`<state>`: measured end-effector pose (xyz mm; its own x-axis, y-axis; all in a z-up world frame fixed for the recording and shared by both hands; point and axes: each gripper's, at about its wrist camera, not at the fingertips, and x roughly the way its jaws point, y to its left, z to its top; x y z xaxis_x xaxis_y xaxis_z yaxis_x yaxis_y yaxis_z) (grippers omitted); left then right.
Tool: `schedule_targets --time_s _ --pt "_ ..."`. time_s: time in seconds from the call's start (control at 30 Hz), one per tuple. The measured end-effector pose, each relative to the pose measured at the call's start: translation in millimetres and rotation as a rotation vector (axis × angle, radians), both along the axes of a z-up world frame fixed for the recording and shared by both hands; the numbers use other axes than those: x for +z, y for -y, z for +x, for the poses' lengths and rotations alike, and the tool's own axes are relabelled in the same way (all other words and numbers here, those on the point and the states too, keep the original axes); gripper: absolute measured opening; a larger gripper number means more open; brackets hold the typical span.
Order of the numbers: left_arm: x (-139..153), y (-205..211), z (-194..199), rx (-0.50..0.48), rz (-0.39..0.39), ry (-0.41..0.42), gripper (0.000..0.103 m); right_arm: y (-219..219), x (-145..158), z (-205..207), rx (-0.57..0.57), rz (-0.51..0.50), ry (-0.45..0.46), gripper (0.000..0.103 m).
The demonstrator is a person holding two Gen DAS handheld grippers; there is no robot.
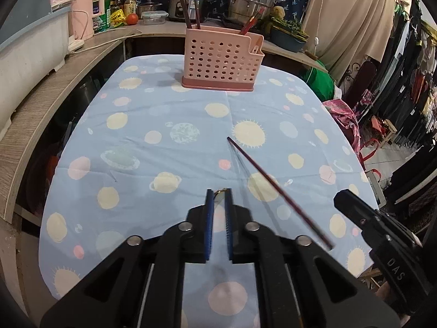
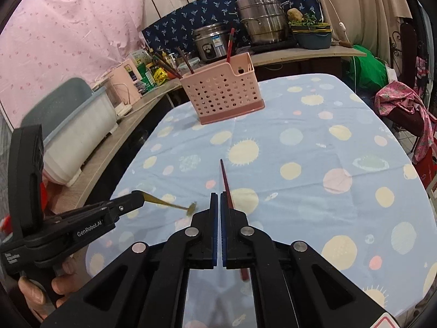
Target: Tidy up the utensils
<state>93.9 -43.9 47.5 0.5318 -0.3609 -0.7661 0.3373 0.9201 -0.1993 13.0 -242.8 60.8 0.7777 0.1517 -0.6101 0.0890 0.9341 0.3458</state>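
Note:
A pink perforated utensil holder point(image 1: 222, 60) point(image 2: 224, 93) stands upright at the far end of the table, with dark red chopsticks point(image 1: 191, 13) sticking out of it. My left gripper point(image 1: 218, 191) point(image 2: 140, 196) is shut on the handle of a small gold fork point(image 2: 169, 205), held above the cloth with its tines pointing away. My right gripper point(image 2: 220, 195) point(image 1: 340, 196) is shut on a single dark red chopstick point(image 2: 226, 183) point(image 1: 273, 186), which points forward toward the holder. Both utensils hang clear of the table.
The table point(image 1: 136, 142) wears a blue cloth with suns and planets. A wooden counter point(image 1: 68, 63) curves round the left and back, carrying a grey-white bin point(image 1: 30, 52), a pink appliance point(image 1: 87, 13), pots point(image 1: 251, 0) and bottles. Clothes and pink fabric point(image 2: 401, 104) crowd the right side.

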Motion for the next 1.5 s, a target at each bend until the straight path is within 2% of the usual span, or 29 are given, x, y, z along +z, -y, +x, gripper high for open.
schedule_targets --time_s 0.1,0.17,0.23,0.3,0.37,0.57,0.67,0.73,0.8,0.83,1.03,1.5 --pt "5 0 4 0.004 0.001 0.011 0.0 3 6 7 -0.002 -0.008 0.013 0.001" --pt "7 -1 6 0.003 -0.004 0.009 0.0 2 2 13 0.014 -0.02 -0.015 0.002" --pt "7 -2 6 0.008 -0.002 0.012 0.0 1 -8 15 0.01 -0.039 -0.041 0.009" --pt "6 -2 6 0.009 -0.004 0.01 0.0 3 -22 15 0.004 -0.061 -0.067 0.03" --pt "6 -3 5 0.009 -0.002 0.014 0.0 5 -39 15 0.007 -0.069 -0.107 0.035" --pt "6 -2 4 0.001 -0.004 0.011 0.0 5 -75 12 0.02 -0.091 -0.198 0.034" --pt "6 -2 4 0.001 -0.004 0.011 0.0 3 -87 13 0.025 -0.109 -0.224 0.028" --pt "6 -2 4 0.002 -0.003 0.011 0.0 1 -94 14 0.032 -0.125 -0.241 0.021" --pt "6 -2 4 0.003 -0.004 0.01 0.0 0 -99 15 0.034 -0.136 -0.254 0.008" --pt "6 -2 4 0.004 -0.004 0.01 0.0 0 -99 14 0.032 -0.141 -0.246 0.008" --pt "8 -3 5 0.008 -0.005 0.009 0.0 -3 -85 13 0.033 -0.145 -0.212 0.007" --pt "35 -3 14 -0.006 -0.036 0.045 0.0 13 6 23 0.019 -0.051 -0.009 0.006"
